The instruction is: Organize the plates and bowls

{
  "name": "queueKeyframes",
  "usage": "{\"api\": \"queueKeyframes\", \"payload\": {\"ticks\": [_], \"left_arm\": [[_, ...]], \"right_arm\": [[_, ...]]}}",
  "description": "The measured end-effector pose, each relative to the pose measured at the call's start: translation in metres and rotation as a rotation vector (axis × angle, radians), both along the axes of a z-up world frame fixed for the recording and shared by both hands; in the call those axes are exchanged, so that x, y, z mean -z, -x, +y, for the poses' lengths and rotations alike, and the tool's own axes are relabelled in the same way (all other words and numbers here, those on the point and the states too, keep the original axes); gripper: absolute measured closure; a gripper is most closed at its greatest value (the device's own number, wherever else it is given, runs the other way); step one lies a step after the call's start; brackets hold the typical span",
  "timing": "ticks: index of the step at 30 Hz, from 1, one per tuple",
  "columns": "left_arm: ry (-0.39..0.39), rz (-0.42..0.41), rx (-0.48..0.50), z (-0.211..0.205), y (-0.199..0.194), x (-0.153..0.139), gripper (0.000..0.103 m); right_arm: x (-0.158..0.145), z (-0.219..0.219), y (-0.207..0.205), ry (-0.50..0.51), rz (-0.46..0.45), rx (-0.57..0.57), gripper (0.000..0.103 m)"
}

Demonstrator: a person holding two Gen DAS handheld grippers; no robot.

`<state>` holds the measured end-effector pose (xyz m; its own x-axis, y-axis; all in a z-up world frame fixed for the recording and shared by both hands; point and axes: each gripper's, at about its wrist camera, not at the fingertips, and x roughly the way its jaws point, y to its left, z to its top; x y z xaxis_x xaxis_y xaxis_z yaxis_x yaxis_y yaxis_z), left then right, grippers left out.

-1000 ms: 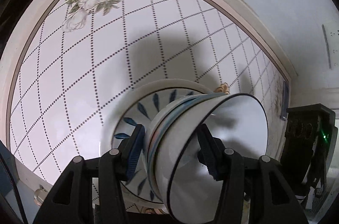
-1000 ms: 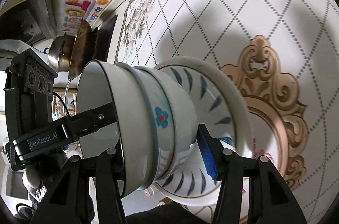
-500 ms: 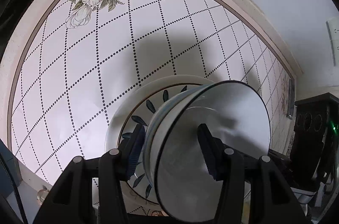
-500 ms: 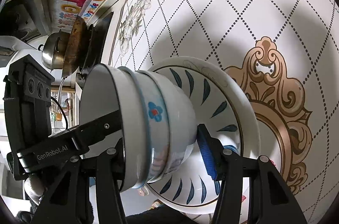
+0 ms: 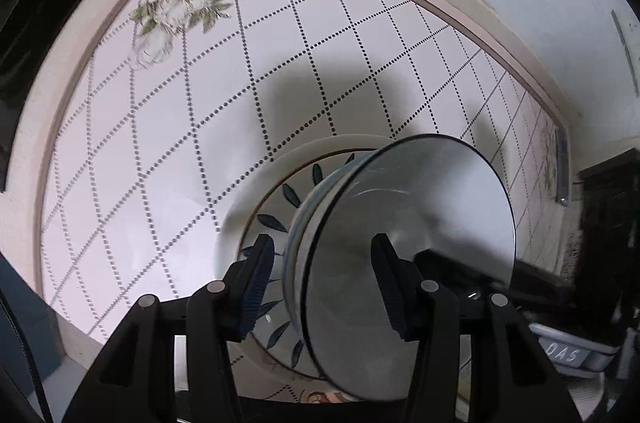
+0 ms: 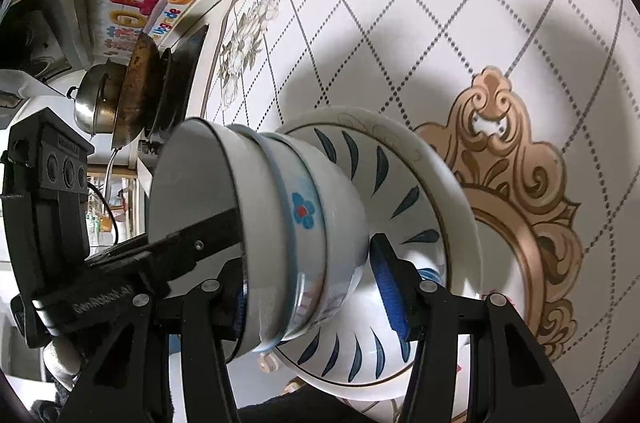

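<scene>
A stack of white nested bowls [image 5: 400,223] stands in a large white plate [image 5: 256,199] painted with blue leaves. The middle bowl [image 6: 304,215] has a blue flower on its side. My left gripper [image 5: 322,241] is shut on the stack's wall, one finger inside the top bowl and the other outside. In the right wrist view its inner finger [image 6: 192,243] lies across the bowl's mouth. My right gripper [image 6: 308,255] is shut on the opposite side of the stack. Its blue pad [image 6: 388,287] is between the lowest bowl and the plate [image 6: 440,191]; its other finger is mostly hidden inside.
The plate rests on a table cover [image 5: 160,143] with a dotted diamond grid, a flower print and a gold scroll motif [image 6: 504,159]. A steel pot [image 6: 96,103] and a dark pan [image 6: 140,91] stand beyond the table's far-left end. A white tub [image 5: 568,355] lies at lower right.
The left wrist view has tipped a little, so the top bowl's mouth looks narrower and sits lower right. Both grippers keep their hold on the stack, which stays in the plate.
</scene>
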<state>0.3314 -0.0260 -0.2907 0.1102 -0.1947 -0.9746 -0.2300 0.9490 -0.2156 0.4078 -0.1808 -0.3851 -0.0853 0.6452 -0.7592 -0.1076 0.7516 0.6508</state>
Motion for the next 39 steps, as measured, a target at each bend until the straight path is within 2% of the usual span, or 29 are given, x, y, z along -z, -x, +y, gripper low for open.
{"api": "queueKeyframes", "payload": {"ticks": [5, 7, 11, 12, 14, 16, 21, 23, 30, 35, 39], "left_arm": [[-0.093, -0.069, 0.039, -0.004, 0.012, -0.031, 0.054], [-0.114, -0.096, 0.058, -0.004, 0.020, -0.046, 0.054], [-0.151, -0.162, 0.096, -0.004, 0.038, -0.075, 0.052], [-0.155, -0.183, 0.112, -0.003, 0.045, -0.083, 0.048], [-0.162, -0.214, 0.134, -0.002, 0.054, -0.095, 0.028], [-0.171, -0.256, 0.159, 0.001, 0.067, -0.110, 0.018], [-0.209, -0.370, 0.199, 0.012, 0.107, -0.151, 0.013], [-0.211, -0.406, 0.199, 0.016, 0.122, -0.166, 0.004], [-0.265, -0.584, 0.180, 0.019, 0.191, -0.224, 0.001], [-0.284, -0.654, 0.178, 0.015, 0.229, -0.249, 0.001], [-0.320, -0.695, 0.162, 0.012, 0.254, -0.268, 0.001]], "right_arm": [[-0.028, -0.008, 0.005, 0.090, -0.079, 0.007, 0.047], [-0.046, -0.012, 0.013, 0.152, -0.129, 0.010, 0.043], [-0.081, -0.020, 0.034, 0.248, -0.209, 0.053, 0.013], [-0.094, -0.023, 0.042, 0.276, -0.234, 0.074, 0.011], [-0.113, -0.026, 0.057, 0.322, -0.275, 0.109, 0.010], [-0.132, -0.026, 0.072, 0.357, -0.312, 0.144, 0.009], [-0.183, -0.020, 0.120, 0.394, -0.391, 0.240, 0.007], [-0.204, -0.018, 0.142, 0.408, -0.428, 0.274, 0.006], [-0.284, -0.017, 0.226, 0.436, -0.577, 0.378, 0.003], [-0.331, -0.016, 0.282, 0.456, -0.688, 0.430, 0.001], [-0.354, -0.018, 0.312, 0.465, -0.737, 0.435, 0.001]]}}
